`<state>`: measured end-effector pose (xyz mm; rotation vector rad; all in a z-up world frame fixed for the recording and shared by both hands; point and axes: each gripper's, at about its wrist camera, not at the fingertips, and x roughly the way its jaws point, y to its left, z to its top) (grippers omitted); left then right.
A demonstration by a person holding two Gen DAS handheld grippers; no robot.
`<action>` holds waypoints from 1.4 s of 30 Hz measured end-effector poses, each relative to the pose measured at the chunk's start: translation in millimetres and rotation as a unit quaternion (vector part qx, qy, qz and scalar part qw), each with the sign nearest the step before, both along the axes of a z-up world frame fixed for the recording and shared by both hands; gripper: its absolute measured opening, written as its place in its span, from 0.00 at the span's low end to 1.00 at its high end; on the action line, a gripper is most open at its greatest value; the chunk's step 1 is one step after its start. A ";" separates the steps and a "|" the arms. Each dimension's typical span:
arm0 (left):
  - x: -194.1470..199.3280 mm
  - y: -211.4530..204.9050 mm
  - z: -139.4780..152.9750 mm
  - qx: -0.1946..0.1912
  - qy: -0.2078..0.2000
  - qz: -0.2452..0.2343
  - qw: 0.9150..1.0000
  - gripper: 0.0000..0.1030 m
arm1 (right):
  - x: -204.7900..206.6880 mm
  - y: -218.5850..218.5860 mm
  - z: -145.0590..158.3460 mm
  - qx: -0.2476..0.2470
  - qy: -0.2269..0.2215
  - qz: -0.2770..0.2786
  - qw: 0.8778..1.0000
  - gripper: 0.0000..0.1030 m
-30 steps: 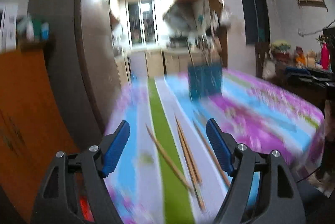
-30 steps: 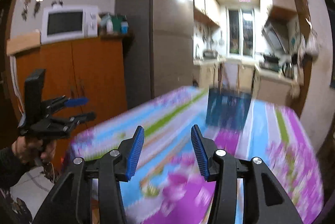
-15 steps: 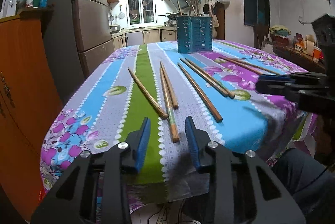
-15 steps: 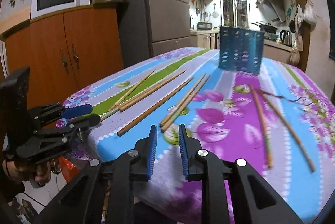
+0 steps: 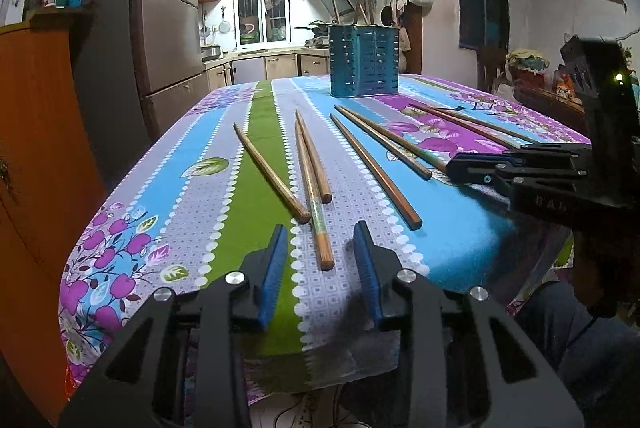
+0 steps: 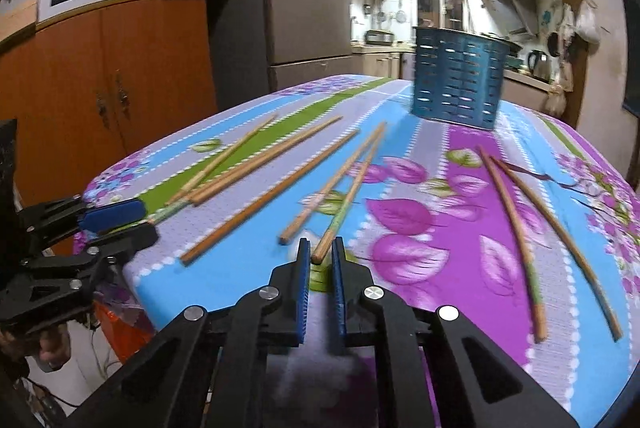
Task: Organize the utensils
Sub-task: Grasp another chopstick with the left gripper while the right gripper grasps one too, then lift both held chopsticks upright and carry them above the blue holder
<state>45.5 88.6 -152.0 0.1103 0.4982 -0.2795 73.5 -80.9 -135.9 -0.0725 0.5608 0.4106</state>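
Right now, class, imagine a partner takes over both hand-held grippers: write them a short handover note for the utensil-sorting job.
Left hand-held gripper: part open, empty, with the near end of a chopstick lying between its fingertips.
Right hand-held gripper: jaws closing, the tip of a green-banded chopstick just between them, not yet gripped.
The loose chopsticks lie flat on the striped tablecloth; the blue utensil holder stands upright at the far end.
Done: nothing moved from this spread.
Left: grip, lift and drop each chopstick into the holder.
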 end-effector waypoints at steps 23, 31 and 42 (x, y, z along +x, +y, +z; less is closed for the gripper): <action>-9.8 -17.5 -5.0 0.014 -0.042 0.012 0.999 0.07 | -4.6 -21.2 1.1 0.044 -0.030 -0.036 0.998 0.07; -16.3 -19.2 25.8 0.011 -0.074 0.011 0.997 0.05 | -24.4 -43.1 43.9 0.049 -0.084 -0.045 0.994 0.07; -8.4 -10.2 91.2 0.007 -0.136 0.018 0.990 0.05 | -31.5 -59.8 118.2 0.038 -0.160 -0.012 0.986 0.07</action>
